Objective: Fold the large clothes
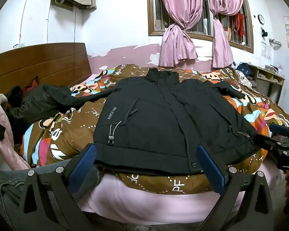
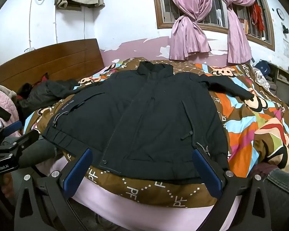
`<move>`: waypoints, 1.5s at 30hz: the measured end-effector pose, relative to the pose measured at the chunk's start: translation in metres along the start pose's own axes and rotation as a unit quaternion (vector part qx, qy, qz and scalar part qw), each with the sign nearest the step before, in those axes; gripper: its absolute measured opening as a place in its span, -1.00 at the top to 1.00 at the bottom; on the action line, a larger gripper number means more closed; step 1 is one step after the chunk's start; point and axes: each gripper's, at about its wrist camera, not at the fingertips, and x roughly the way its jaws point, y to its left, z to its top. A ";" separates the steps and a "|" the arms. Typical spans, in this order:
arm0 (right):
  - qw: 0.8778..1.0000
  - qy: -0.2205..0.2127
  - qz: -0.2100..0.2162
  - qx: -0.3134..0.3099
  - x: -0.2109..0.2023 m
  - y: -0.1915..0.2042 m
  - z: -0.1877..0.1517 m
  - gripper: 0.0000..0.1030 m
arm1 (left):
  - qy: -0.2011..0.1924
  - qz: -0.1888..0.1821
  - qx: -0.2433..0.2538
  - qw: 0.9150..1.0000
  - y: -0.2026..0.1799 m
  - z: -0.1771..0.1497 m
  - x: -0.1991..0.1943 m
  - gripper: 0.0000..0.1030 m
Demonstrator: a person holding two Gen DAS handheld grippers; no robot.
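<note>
Patterned quilt (image 1: 71,132), black jacket (image 1: 156,119) flat, hem at near edge

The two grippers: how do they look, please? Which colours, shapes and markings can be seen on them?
Each gripper, left and right, has a black frame with triangular cut-outs and silver round bolts. The fingers carry blue textured pads. The right wrist view shows white lettering "GenRobot.AI" on the left gripper's body; the left wrist view shows white letters "DA" on the right one. No cables are visible.

One black jacket (image 1: 163,115), one quilt (image 1: 71,134), one headboard (image 1: 38,63), two curtains (image 1: 179,28), two grippers (image 1: 146,154), one clock (image 1: 261,19).
</note>
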 end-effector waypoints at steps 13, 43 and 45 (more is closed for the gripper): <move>1.000 0.001 0.000 0.000 0.001 -0.001 -0.001 -1.00 | 0.000 0.002 0.003 1.000 0.000 0.000 0.000 -0.96; 1.000 0.010 0.000 0.006 0.006 -0.004 -0.005 -1.00 | 0.000 0.003 0.006 1.000 0.000 0.000 0.000 -0.96; 1.000 0.011 0.000 0.006 0.006 -0.004 -0.007 -1.00 | 0.000 0.004 0.006 1.000 0.000 0.000 0.000 -0.96</move>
